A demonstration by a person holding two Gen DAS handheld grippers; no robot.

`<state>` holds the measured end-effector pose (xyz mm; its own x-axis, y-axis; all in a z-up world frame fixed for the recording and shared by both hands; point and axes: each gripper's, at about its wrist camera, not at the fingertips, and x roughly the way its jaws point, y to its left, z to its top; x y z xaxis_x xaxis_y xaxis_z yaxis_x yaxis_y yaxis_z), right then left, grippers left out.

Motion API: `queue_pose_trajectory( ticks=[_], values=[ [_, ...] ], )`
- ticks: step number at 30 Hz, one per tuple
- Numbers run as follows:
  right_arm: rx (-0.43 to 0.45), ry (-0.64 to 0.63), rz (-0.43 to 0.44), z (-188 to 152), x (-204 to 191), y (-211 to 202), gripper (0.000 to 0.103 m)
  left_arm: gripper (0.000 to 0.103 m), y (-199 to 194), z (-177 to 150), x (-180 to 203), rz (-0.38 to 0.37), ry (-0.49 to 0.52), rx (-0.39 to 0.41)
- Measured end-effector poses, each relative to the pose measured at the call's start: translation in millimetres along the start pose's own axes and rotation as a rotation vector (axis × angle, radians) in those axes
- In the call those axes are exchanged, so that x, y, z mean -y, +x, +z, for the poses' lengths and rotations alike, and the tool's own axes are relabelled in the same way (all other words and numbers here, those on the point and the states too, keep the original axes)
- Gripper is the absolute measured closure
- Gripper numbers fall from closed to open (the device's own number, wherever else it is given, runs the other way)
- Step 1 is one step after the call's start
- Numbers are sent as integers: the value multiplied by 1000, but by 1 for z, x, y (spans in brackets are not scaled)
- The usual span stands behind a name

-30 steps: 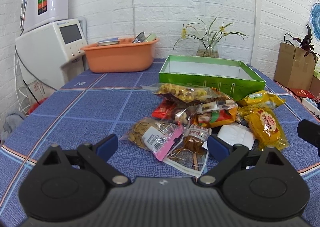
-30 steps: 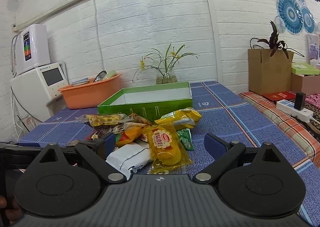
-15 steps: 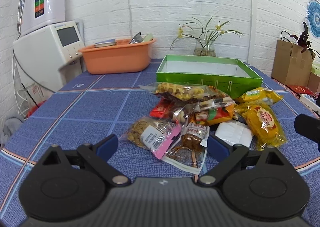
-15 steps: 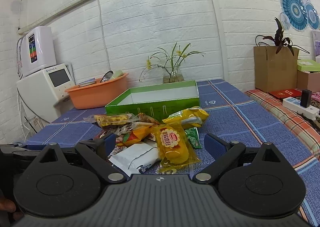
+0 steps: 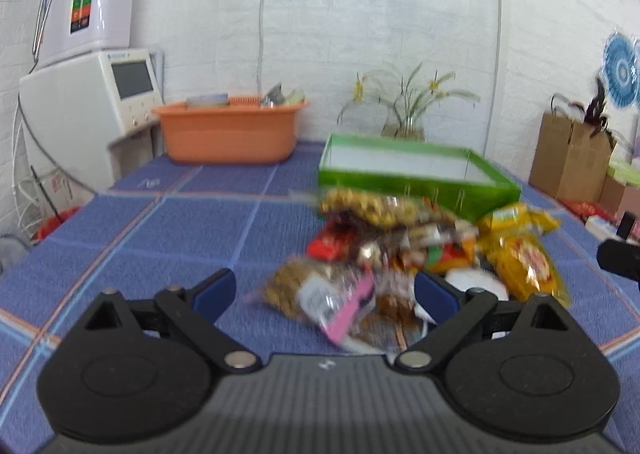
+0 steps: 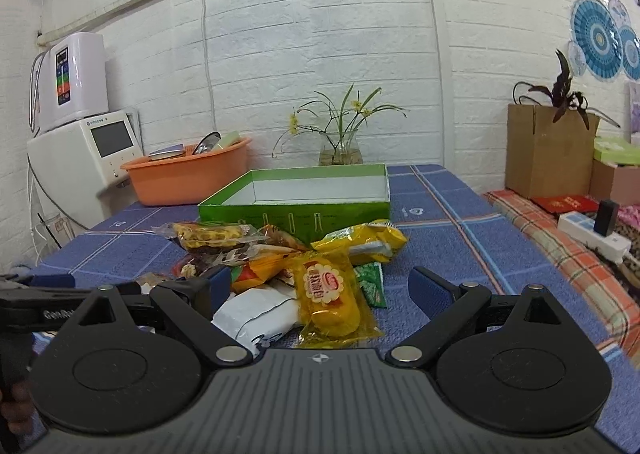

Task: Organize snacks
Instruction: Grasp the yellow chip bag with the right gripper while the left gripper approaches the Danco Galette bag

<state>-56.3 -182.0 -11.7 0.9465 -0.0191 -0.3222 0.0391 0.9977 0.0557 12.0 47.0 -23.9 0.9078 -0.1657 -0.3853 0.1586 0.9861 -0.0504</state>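
A pile of snack packets [image 5: 408,250] lies on the blue checked tablecloth in front of an empty green box [image 5: 416,170]. My left gripper [image 5: 324,290] is open and empty, low over the cloth, with a pink-edged nut packet [image 5: 320,290] between its fingers; this view is blurred. My right gripper [image 6: 320,286] is open and empty, with a yellow cake packet [image 6: 330,294] and a white packet [image 6: 260,314] between its fingers. The green box [image 6: 304,194] stands behind the pile [image 6: 280,254]. The left gripper shows at the left edge of the right wrist view [image 6: 48,294].
An orange basin [image 5: 232,134] with dishes stands at the back left beside a white appliance [image 5: 88,110]. A glass vase with flowers [image 6: 340,142] stands behind the box. A cardboard box with a plant [image 6: 548,150] and a power strip [image 6: 592,234] are to the right.
The left gripper has swung and tilted, so its view is now blurred and the pile sits further right. The right gripper has drifted slightly. Both jaws stay open.
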Motion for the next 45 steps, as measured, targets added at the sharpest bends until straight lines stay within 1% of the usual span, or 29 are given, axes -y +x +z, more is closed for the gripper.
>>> queue_pose_trajectory(
  ticks=[2,4,5,8,10,13,15,18,20,24,26,28,32,35,36,37,38,39,41,42,43,45],
  values=[
    [25,-37,-8,10,3,2,0,8,9,16,-6,-9,22,43],
    [65,-52,-11,19,6,5,0,8,25,36,-8,-7,58,58],
    [69,-52,-9,21,8,8,0,8,33,45,-7,-16,76,57],
    [32,-2,17,17,15,23,0,8,59,62,0,-54,99,22],
    [-27,65,49,10,23,38,0,8,73,66,5,-88,104,12],
    [-129,156,103,-1,32,61,0,8,96,67,15,-127,122,-32],
    [-156,185,132,-5,36,71,0,8,111,63,23,-134,145,-66],
    [-176,156,132,-6,32,83,0,8,132,57,31,-118,183,-109],
    [-183,121,142,-5,28,89,0,8,143,55,33,-124,189,-129],
    [-198,58,148,-5,21,99,0,7,156,55,36,-130,201,-151],
    [-215,40,153,-5,20,103,0,8,156,54,37,-151,205,-159],
    [-235,38,153,-8,22,107,20,7,154,52,38,-156,233,-164],
    [-247,62,150,-10,26,110,18,7,153,51,38,-164,256,-171],
    [-252,54,151,-10,24,111,17,8,153,48,41,-158,297,-160],
    [-252,42,154,-10,23,111,18,15,152,47,41,-159,303,-155],
    [-253,34,159,-9,22,111,26,19,151,46,40,-165,304,-151],
    [-252,28,161,-10,22,111,28,21,149,46,39,-172,301,-149],
    [-249,26,161,-10,22,110,31,29,146,46,37,-178,292,-145],
    [-244,28,155,-10,22,108,32,51,137,49,32,-185,265,-130],
    [-241,28,150,-10,22,106,33,71,134,52,29,-196,242,-132],
    [-235,25,143,-10,21,104,33,81,131,54,26,-208,222,-140],
    [-222,17,138,-9,19,99,33,81,129,54,22,-222,214,-150]
  ],
)
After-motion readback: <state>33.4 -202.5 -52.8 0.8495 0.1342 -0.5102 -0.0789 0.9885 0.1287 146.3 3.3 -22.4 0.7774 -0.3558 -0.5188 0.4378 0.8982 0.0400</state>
